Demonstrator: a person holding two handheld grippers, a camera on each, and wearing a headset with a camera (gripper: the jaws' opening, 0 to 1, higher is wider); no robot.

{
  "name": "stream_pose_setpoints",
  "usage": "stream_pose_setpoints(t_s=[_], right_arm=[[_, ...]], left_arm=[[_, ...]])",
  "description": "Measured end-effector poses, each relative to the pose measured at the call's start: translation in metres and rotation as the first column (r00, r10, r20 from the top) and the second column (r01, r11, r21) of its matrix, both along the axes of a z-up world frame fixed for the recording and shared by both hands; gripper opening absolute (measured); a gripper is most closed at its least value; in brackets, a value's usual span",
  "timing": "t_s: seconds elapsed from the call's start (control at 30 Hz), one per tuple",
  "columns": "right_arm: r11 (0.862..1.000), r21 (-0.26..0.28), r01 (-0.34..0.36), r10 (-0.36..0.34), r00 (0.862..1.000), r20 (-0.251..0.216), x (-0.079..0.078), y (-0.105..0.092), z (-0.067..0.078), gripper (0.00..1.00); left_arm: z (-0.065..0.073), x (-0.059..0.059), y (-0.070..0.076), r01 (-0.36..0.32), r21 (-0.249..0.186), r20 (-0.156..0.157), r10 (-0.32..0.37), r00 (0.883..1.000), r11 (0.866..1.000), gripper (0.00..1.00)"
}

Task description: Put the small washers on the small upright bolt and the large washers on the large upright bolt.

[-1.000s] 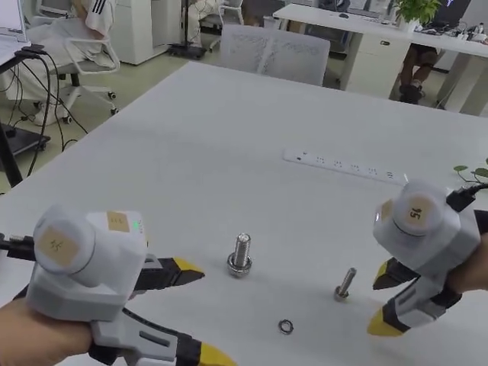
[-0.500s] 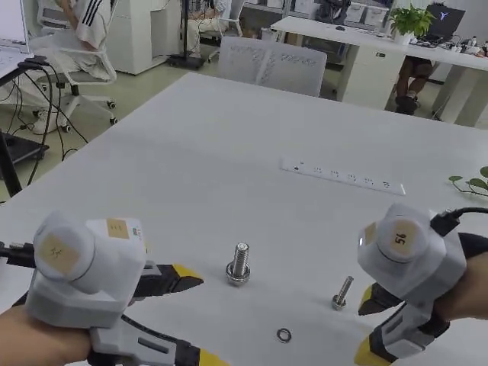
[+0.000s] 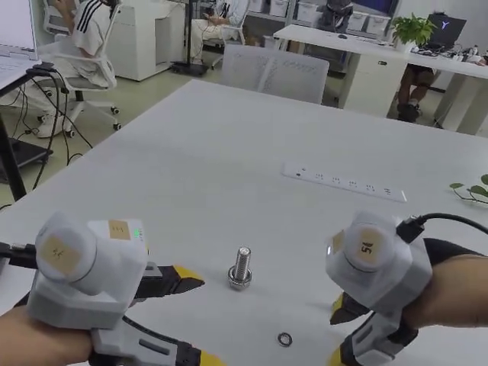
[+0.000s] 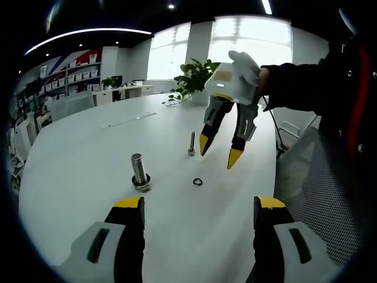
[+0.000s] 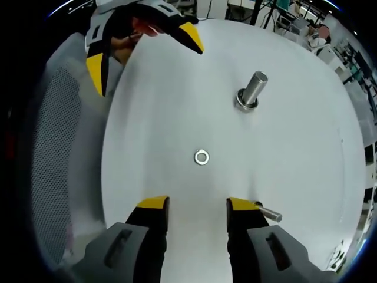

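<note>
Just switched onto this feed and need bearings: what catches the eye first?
The large upright bolt stands on the white table, one loose small washer lying nearer the person. The left gripper and right gripper hover open on either side, the right one aimed at that washer, the small upright bolt beside its jaw.

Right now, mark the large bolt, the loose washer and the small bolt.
large bolt (image 3: 242, 263), head view, on its threaded shaft.
loose washer (image 5: 197, 157), right gripper view, on the ring's metal band.
small bolt (image 4: 192, 141), left gripper view, on the middle of its shaft.
</note>
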State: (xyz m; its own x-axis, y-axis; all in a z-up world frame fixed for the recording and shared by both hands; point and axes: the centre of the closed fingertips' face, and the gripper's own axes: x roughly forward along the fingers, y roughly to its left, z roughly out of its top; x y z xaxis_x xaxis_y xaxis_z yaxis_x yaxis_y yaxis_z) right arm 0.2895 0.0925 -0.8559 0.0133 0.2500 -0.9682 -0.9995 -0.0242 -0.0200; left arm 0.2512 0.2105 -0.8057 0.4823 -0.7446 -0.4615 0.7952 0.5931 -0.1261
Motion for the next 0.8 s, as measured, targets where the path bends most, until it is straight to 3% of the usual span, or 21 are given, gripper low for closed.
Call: stream_pose_setpoints(t_s=[0.37,0.8], right_arm=[[0.999,0.002,-0.044,0.044,0.999,0.004,0.006,0.026,0.0,0.4],[0.997,-0.023,-0.07,0.069,0.997,-0.025,0.005,0.038,-0.015,0.39]], left_arm=[[0.003,0.001,0.002,-0.012,-0.004,0.009,0.012,1.0,1.0,0.75],[0.002,0.001,0.001,-0.008,-0.006,0.007,0.008,1.0,1.0,0.75]])
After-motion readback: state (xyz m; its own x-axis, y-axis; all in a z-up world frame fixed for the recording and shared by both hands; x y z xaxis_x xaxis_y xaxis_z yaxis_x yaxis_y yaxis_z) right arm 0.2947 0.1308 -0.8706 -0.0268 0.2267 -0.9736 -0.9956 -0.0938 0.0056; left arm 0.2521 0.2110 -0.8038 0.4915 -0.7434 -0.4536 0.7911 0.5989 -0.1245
